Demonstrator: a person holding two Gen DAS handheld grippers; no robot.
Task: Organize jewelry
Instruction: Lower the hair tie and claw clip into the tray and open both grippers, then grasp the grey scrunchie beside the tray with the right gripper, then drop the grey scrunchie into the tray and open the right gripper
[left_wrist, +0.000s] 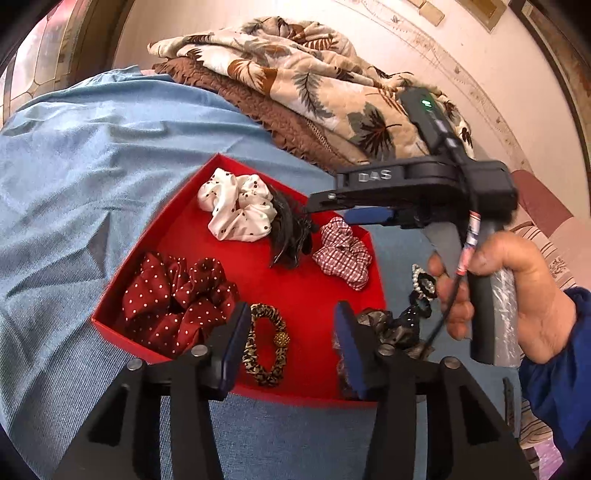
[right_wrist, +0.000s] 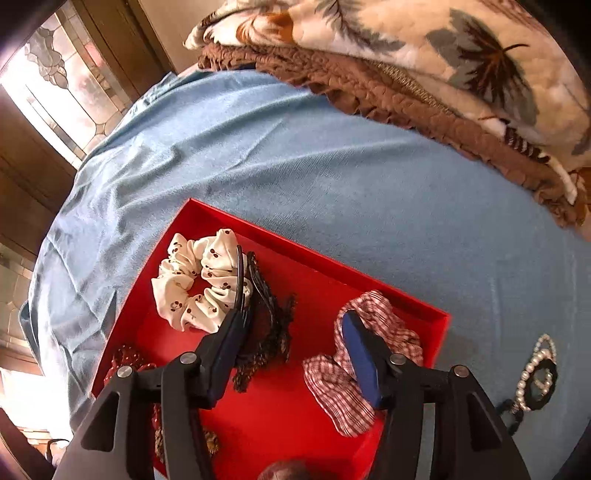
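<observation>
hovering over the red tray (left_wrist: 325, 291) on the blue bedspread (left_wrist: 92, 155), both grippers are empty. the left gripper (left_wrist: 291, 350) has its fingers part-open around the leopard hair tie (left_wrist: 264, 343), pads clear of it, so that piece lies loose in the tray. the right gripper (right_wrist: 295, 354) shows its fingers spread too, gripping nothing, one beside the black lace clip (right_wrist: 266, 314), the other over the checked scrunchie (right_wrist: 354, 362). the white cherry scrunchie (right_wrist: 199, 280) and red dotted scrunchie (left_wrist: 177, 295) sit inside already. outside the tray wait the pearl hair tie (right_wrist: 535, 373) and a dark ruffled scrunchie (left_wrist: 391, 325) on the bedspread. the risk, as i judge it: a finger snags lace or fabric on lifting and drags a sorted piece out, or nudges the light tray on soft bedding.
</observation>
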